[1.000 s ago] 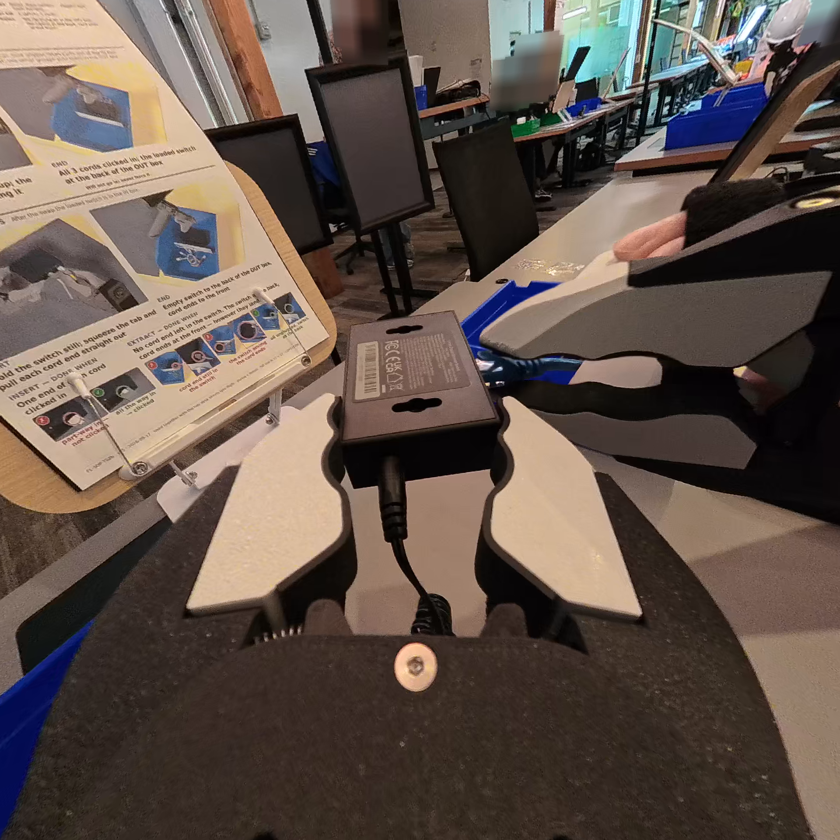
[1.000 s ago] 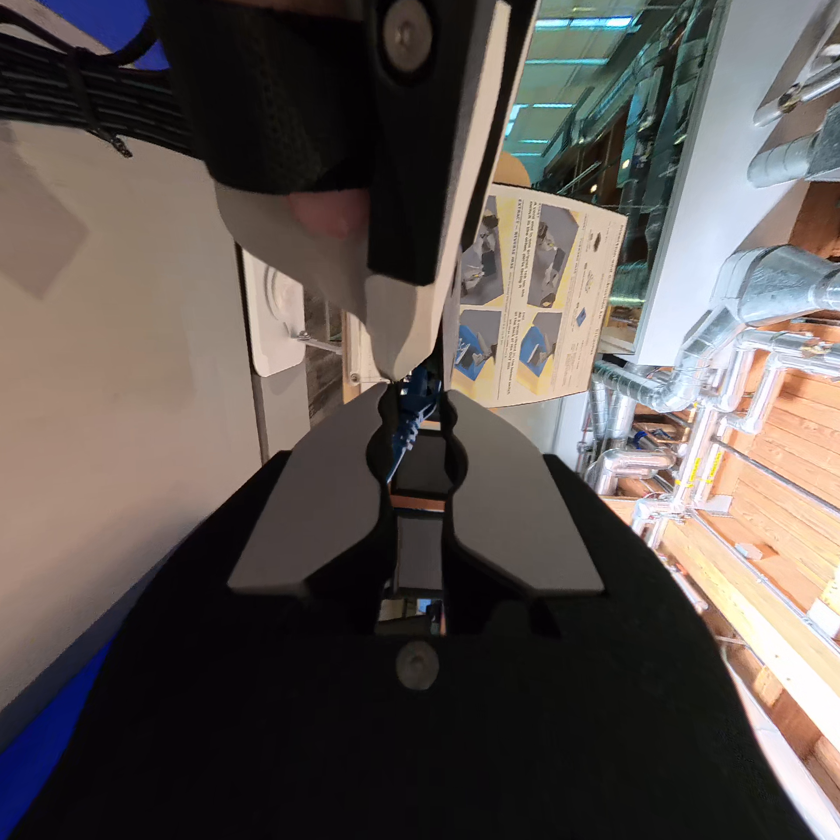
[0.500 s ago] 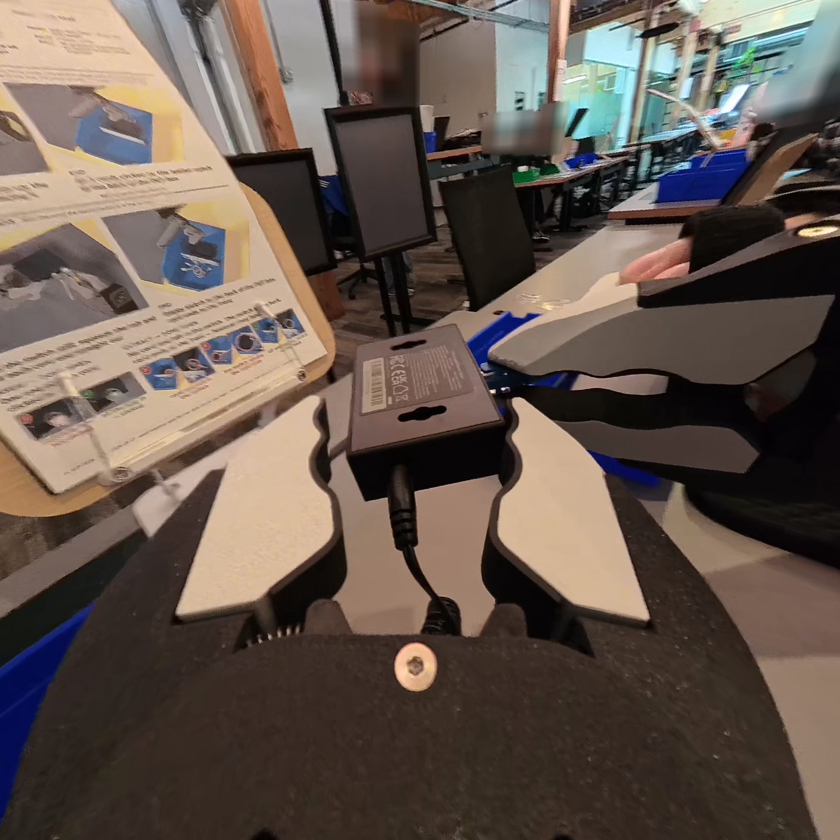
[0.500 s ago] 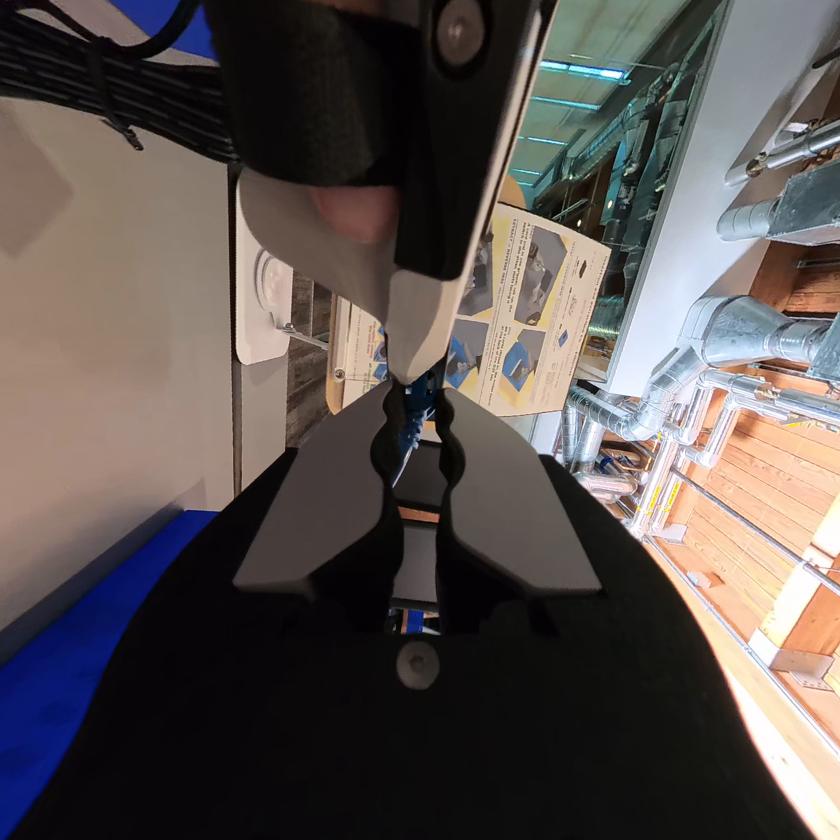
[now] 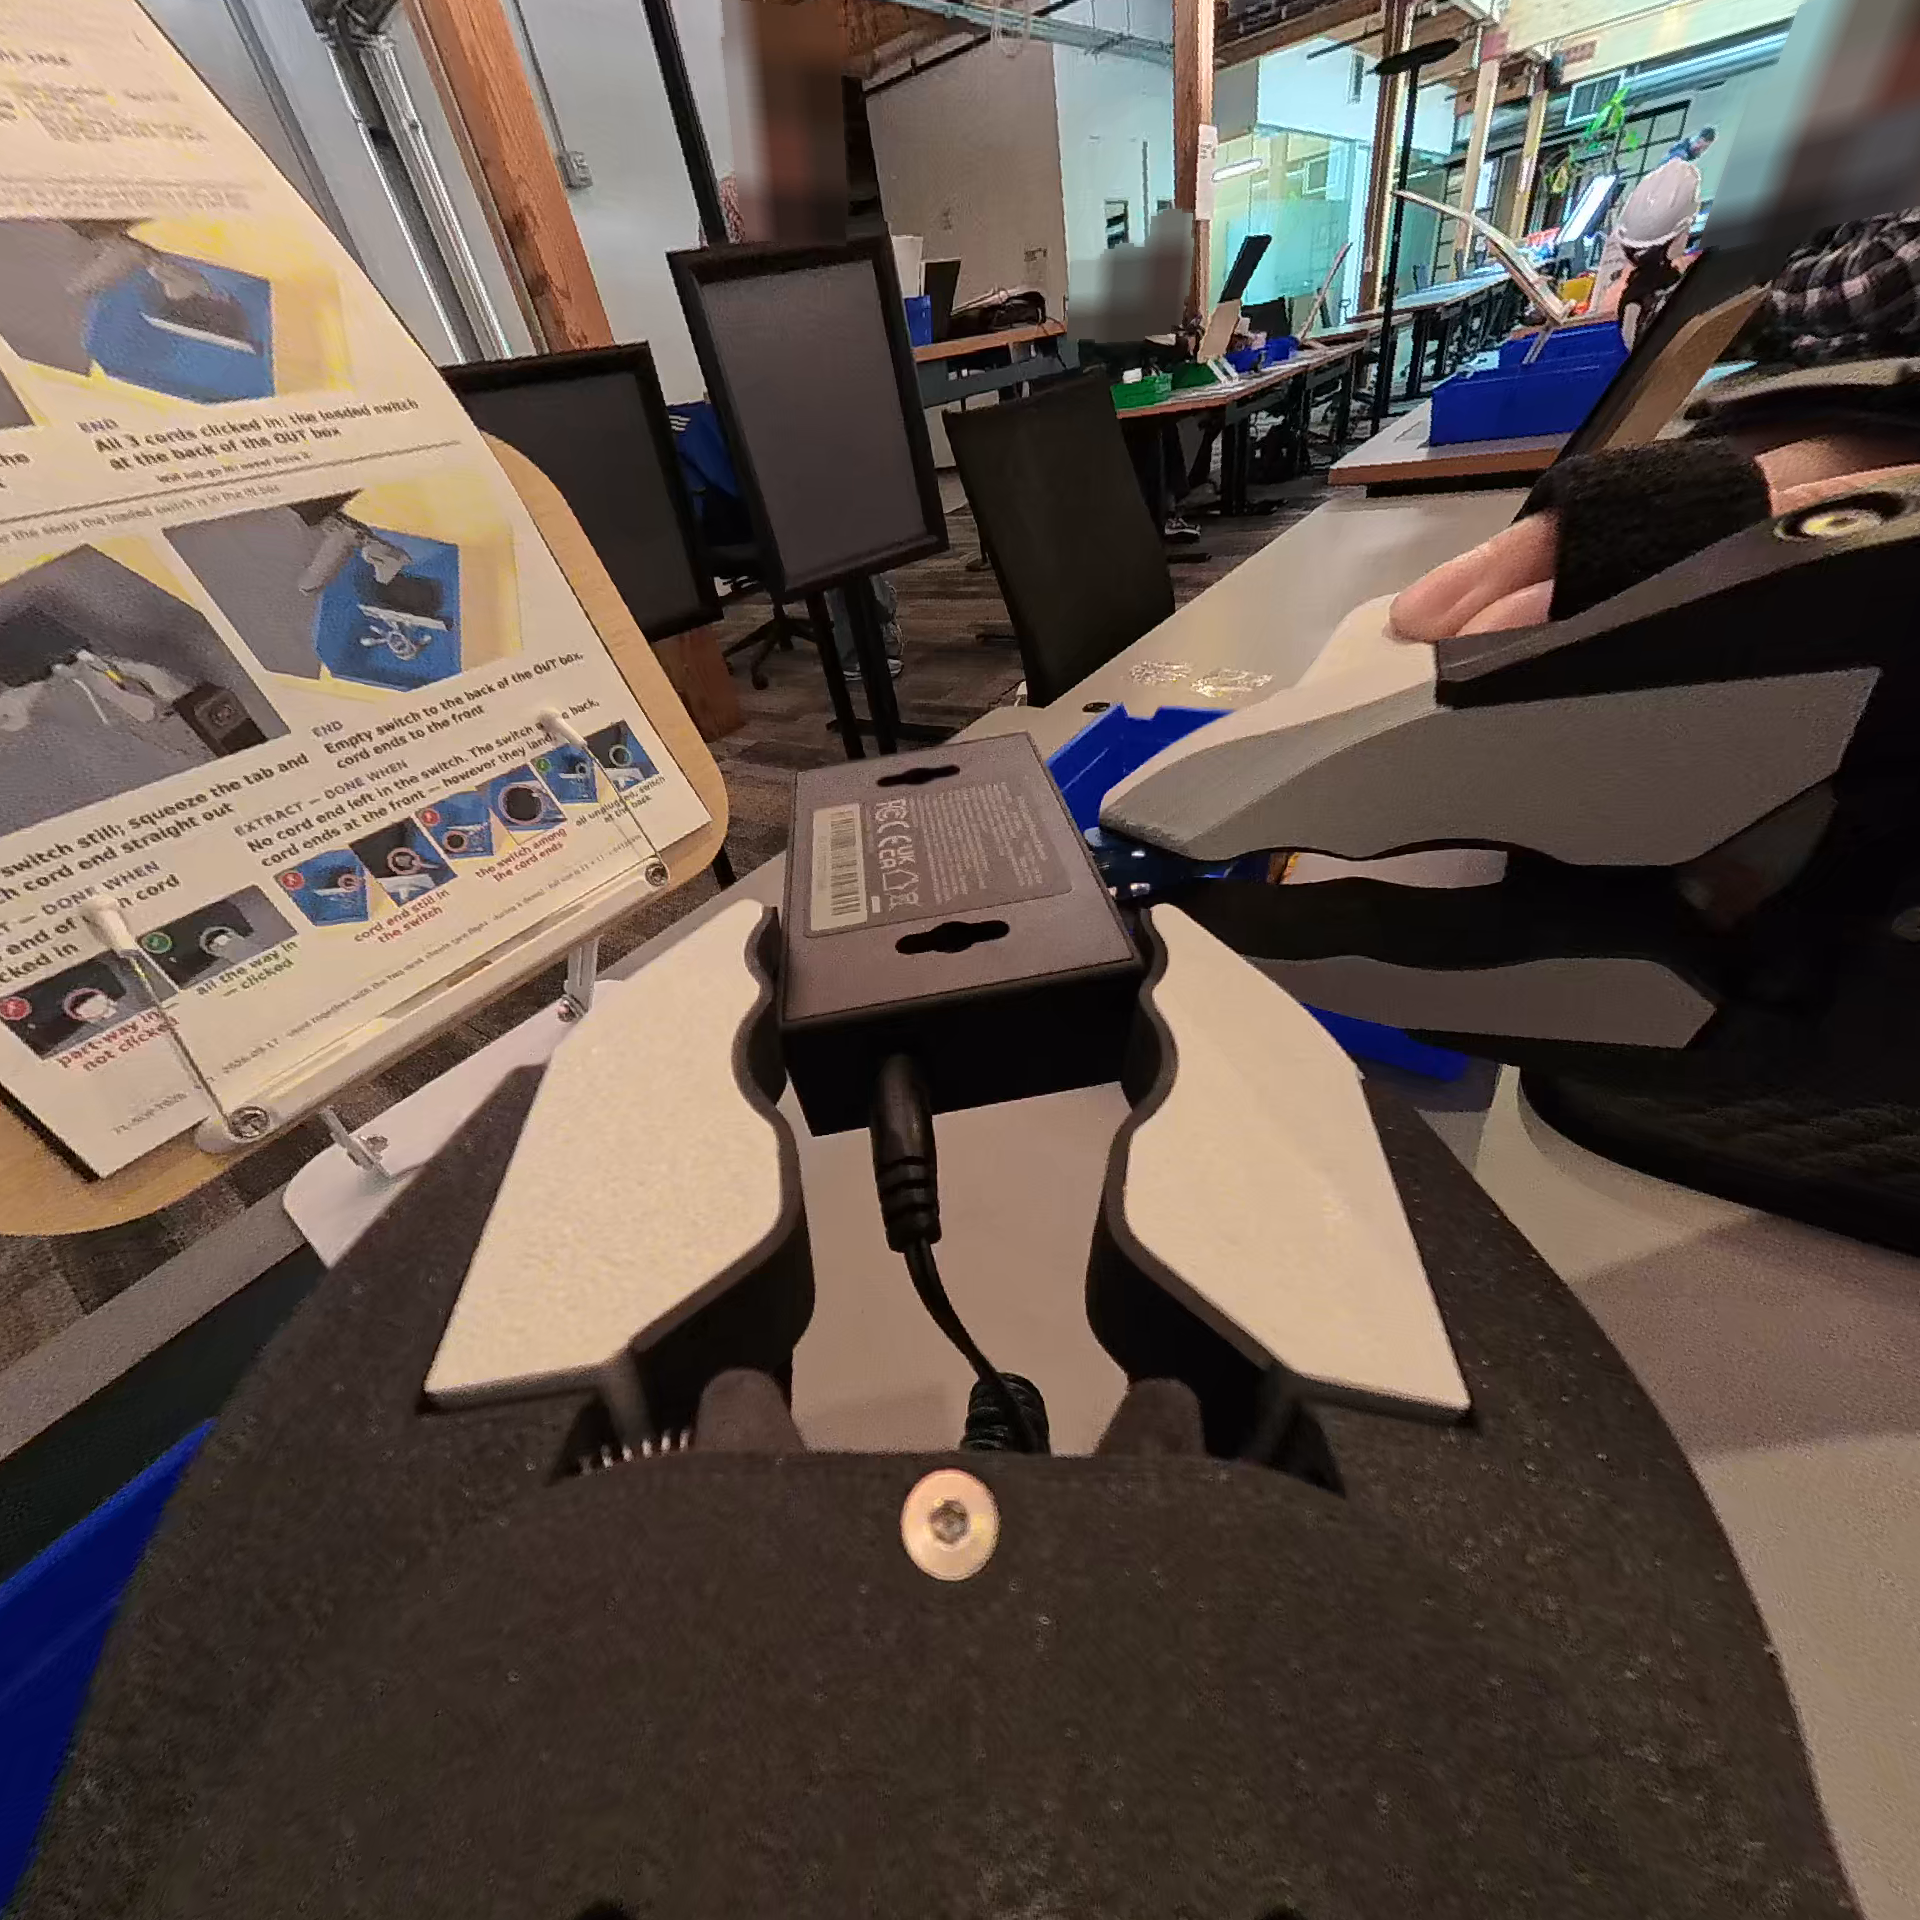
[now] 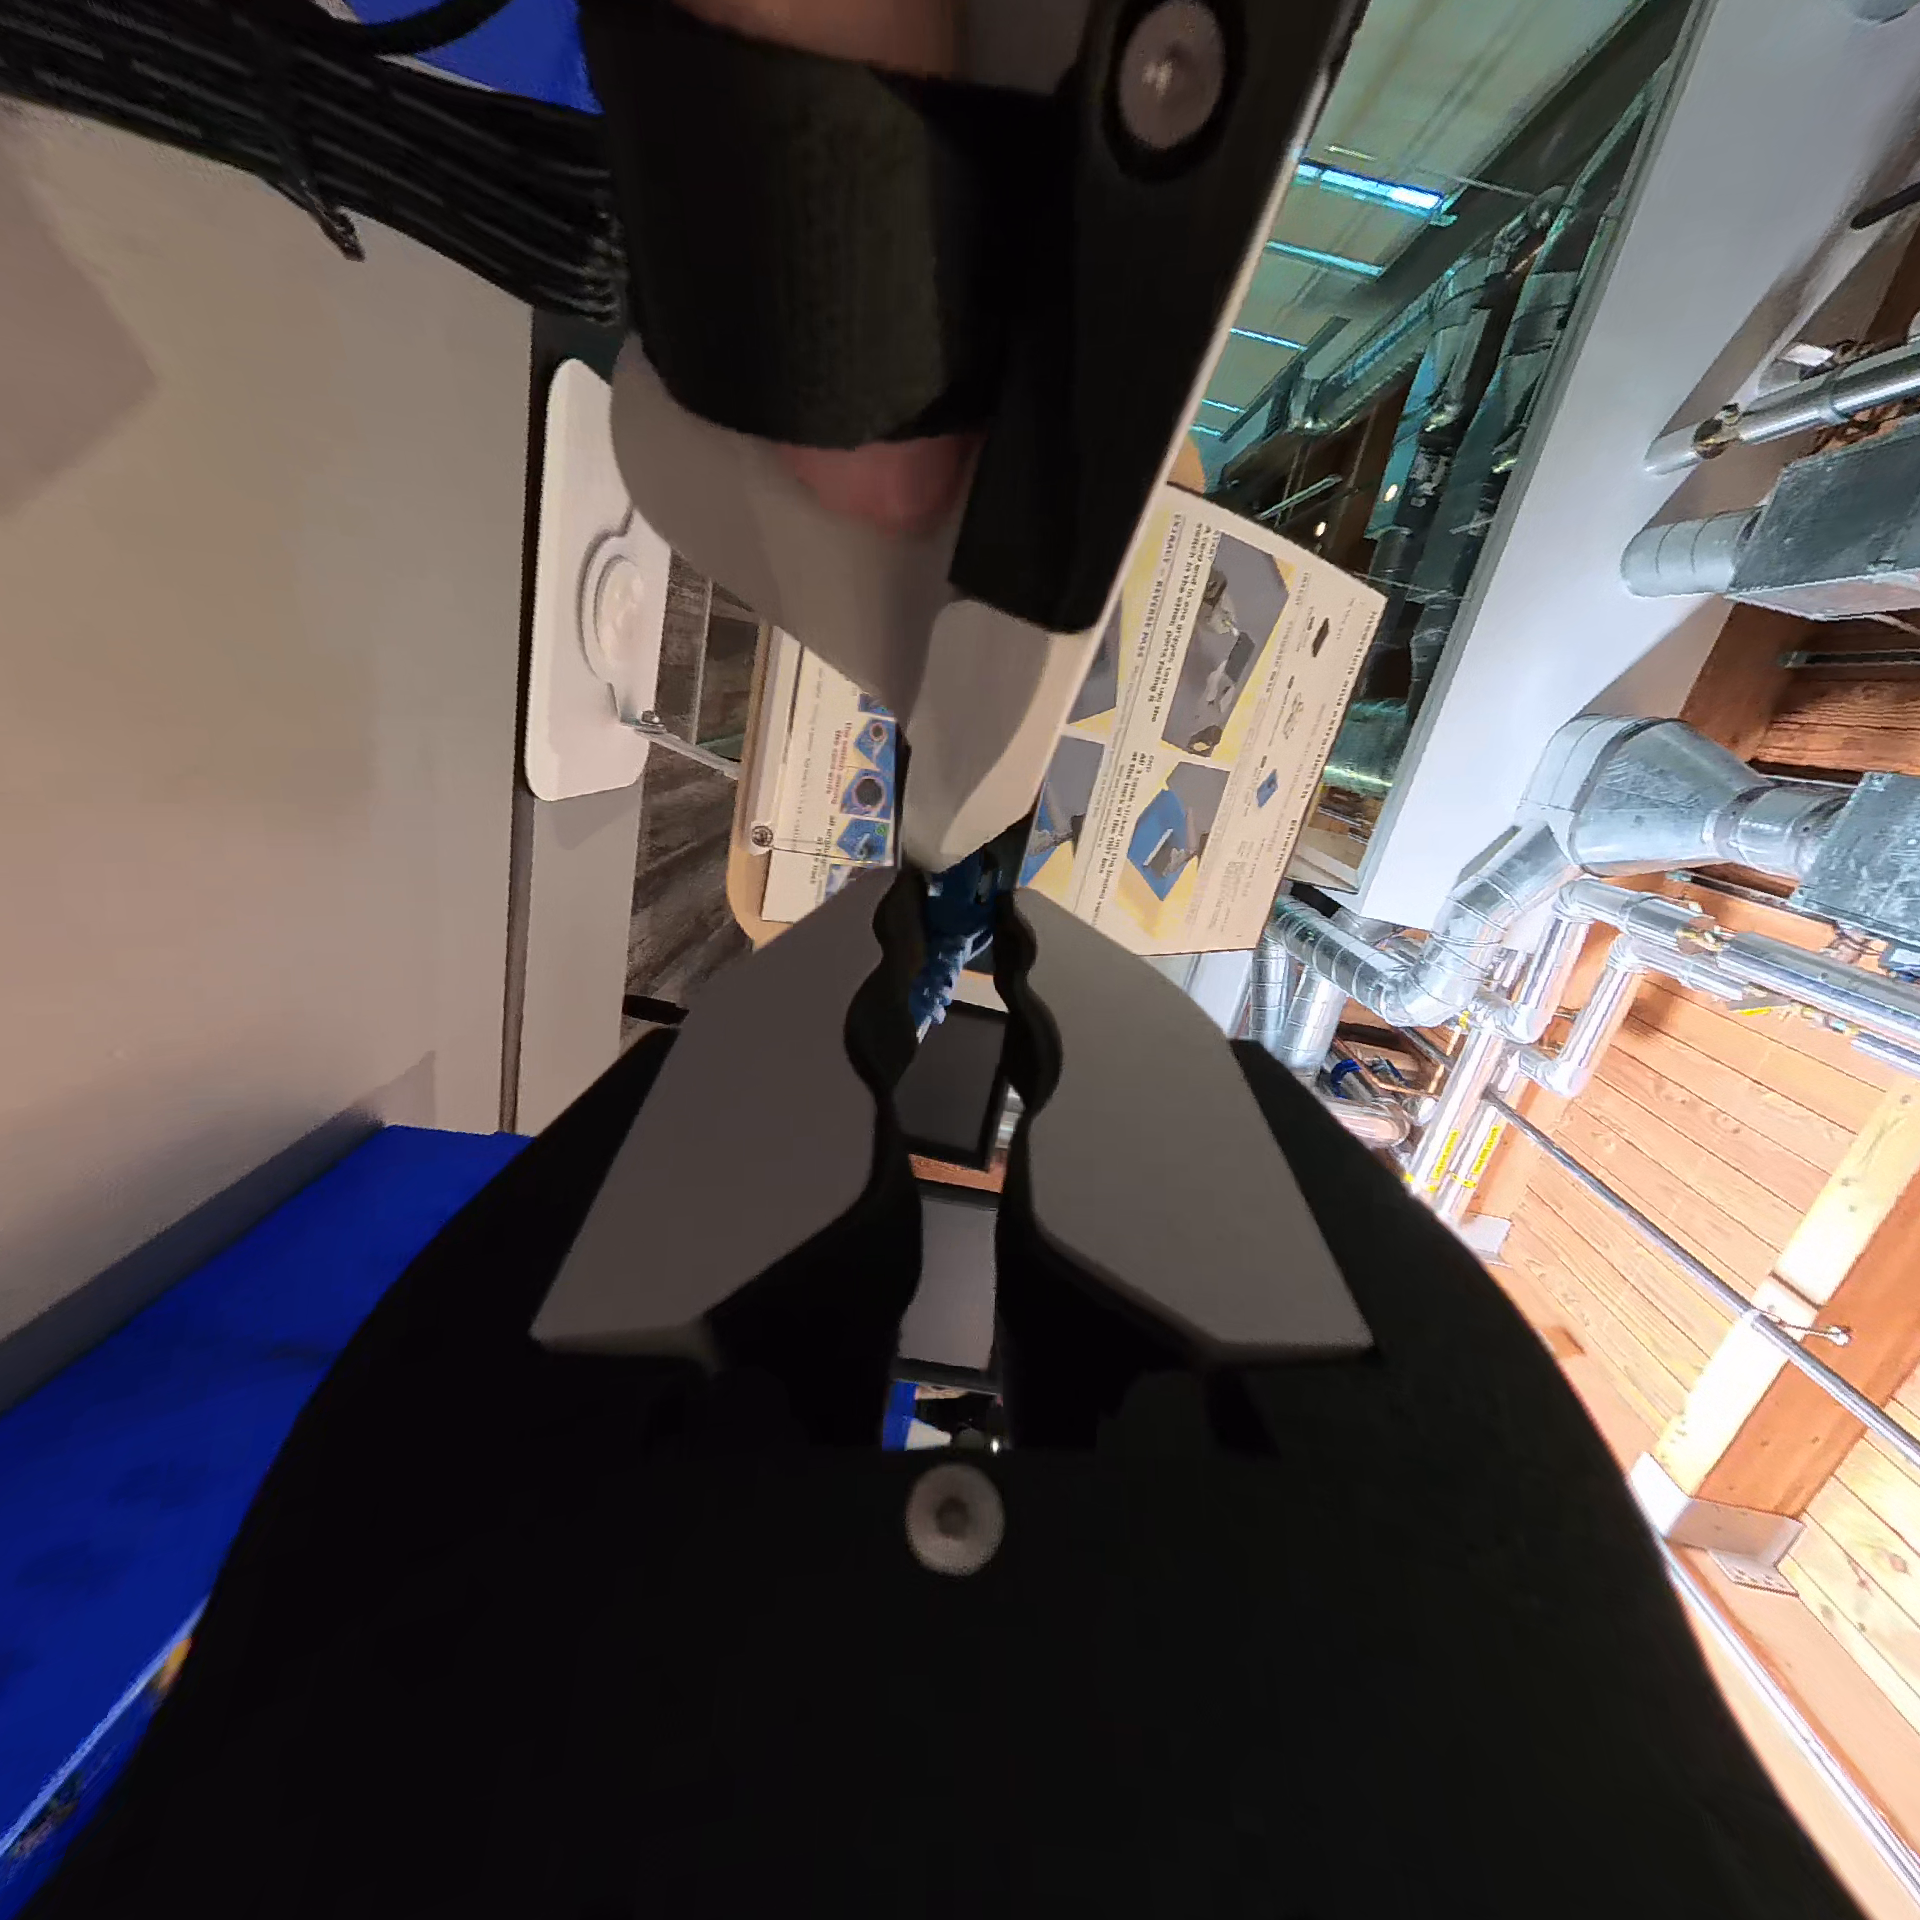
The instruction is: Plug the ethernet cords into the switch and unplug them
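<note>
My left gripper (image 5: pixel 956 935) is shut on the black switch (image 5: pixel 951 894). It grips the switch by its two sides, label side up, above the grey table (image 5: pixel 1683 1455). A black power cord (image 5: pixel 914 1174) runs from the switch's near end back between my fingers. My right gripper (image 5: pixel 1153 868), rolled on its side, is at the switch's far right corner. It is shut on a blue ethernet plug (image 5: pixel 1127 857). The right wrist view shows the blue plug (image 6: pixel 956 935) pinched between the right gripper's (image 6: pixel 958 914) pads, under a left finger (image 6: pixel 966 748). The port is hidden.
An instruction sheet on a wooden stand (image 5: pixel 312 727) stands close at the left, on a white base (image 5: pixel 436 1153). A blue bin (image 5: pixel 1122 738) lies behind the switch, and another blue bin's edge (image 5: pixel 62 1621) is at lower left. Black screens and chairs stand beyond the table. The tips of both grippers are at nearly the same place.
The right pads closed a little tighter on the blue plug. Less of the blue cord shows beside the switch now. Both grippers and the switch rose slightly, and the left grip stayed on the switch.
</note>
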Available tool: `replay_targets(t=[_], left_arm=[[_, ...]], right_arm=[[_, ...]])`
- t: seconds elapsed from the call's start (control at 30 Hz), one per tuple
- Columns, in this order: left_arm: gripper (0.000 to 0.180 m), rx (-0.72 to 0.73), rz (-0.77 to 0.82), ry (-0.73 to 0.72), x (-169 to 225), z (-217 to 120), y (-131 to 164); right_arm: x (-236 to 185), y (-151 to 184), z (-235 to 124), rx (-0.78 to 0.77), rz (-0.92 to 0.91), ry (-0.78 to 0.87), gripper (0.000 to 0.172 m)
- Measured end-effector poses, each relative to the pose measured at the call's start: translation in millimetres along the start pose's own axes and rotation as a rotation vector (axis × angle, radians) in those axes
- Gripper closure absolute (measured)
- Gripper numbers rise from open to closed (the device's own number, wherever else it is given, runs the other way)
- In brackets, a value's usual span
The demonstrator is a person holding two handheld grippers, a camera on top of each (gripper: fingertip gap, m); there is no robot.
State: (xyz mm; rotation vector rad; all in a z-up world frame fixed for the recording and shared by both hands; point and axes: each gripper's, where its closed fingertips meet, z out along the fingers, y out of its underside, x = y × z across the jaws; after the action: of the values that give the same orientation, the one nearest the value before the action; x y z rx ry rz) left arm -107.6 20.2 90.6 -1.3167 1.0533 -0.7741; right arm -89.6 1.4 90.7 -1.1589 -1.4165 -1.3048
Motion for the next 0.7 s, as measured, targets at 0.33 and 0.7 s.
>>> replay_targets(t=[0.33,0.7], left_arm=[[0.118,0.028,0.021,-0.010,1.5,-6.3,-10.5],[0.118,0.053,-0.003,-0.078,-7.6,-9.8,-13.4]], right_arm=[[6.7,-2.6,-5.2,-0.005,-0.036,0.022,0.159],[13.6,-6.7,4.1,-0.028,-0.057,0.046,0.156]])
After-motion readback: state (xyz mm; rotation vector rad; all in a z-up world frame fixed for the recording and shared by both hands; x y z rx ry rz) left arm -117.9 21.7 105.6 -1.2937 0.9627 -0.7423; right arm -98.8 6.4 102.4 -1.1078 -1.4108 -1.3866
